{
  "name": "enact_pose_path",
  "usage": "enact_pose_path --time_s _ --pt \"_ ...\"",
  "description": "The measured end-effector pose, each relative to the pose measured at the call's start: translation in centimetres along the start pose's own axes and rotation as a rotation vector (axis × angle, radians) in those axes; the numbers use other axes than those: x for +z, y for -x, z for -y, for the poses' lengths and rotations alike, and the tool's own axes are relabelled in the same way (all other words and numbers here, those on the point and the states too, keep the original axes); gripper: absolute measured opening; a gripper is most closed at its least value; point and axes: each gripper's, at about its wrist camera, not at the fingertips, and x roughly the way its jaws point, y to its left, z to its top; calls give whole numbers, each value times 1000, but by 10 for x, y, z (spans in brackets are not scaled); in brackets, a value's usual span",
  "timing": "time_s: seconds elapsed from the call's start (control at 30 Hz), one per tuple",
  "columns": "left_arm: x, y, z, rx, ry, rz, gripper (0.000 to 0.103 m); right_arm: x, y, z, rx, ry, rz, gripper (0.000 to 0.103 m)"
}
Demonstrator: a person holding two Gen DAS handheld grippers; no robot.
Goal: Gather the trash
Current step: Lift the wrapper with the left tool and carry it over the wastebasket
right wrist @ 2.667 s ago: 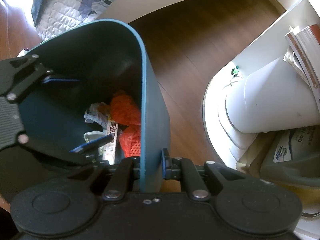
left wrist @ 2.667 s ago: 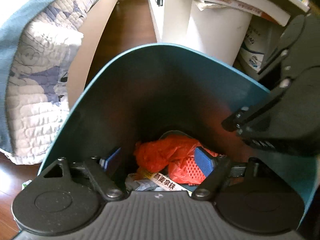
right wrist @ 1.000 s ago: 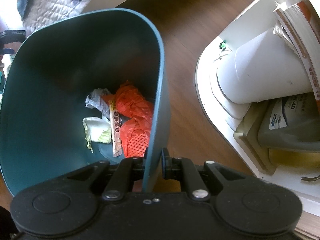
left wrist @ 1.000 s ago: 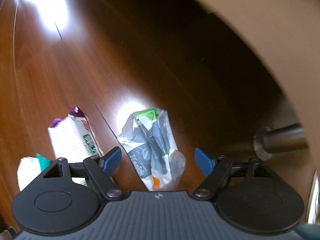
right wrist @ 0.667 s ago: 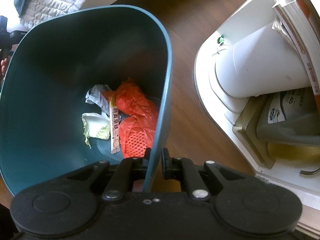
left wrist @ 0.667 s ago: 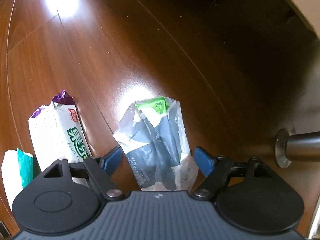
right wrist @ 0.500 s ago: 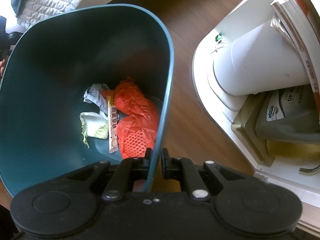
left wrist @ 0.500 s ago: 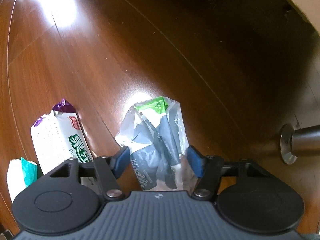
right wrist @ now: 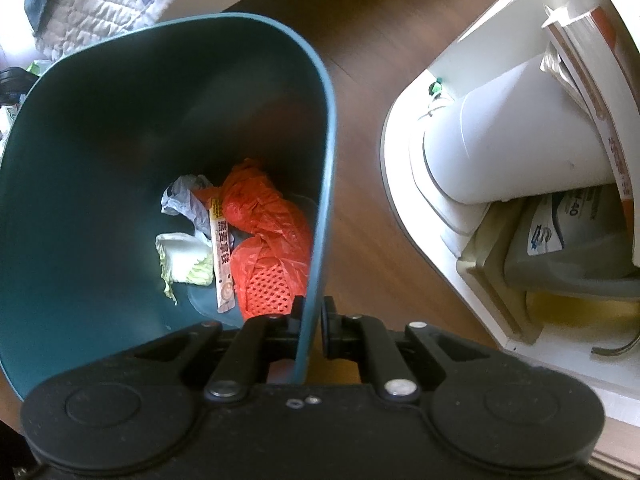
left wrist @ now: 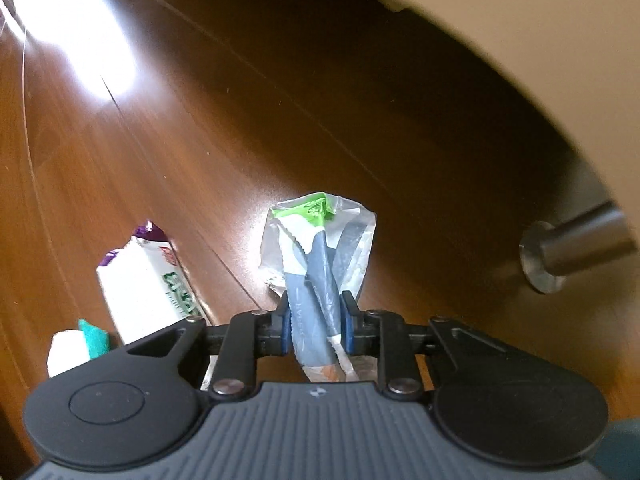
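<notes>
Jaws of the left gripper are closing on a crumpled silver-and-grey foil wrapper with a green end, pinched over the brown wooden floor. Right gripper clamps the rim of the teal plastic bin, which holds an orange plastic bag.

The left claw hides the silver wrapper's lower end.
</notes>
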Motion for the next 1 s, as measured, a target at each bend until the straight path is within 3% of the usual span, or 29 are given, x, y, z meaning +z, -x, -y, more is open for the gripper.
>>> enact_pose_path --time_s 0.47,0.73,1.0 --pt "-40 145 11 -59 -142 175 22 0 -2 0 -5 122 60 5" --pt "-78 240 26 -97 -307 316 22 4 -5 6 23 127 108 3" --pt "-114 310 93 -287 -394 322 22 6 -10 12 47 137 133 2"
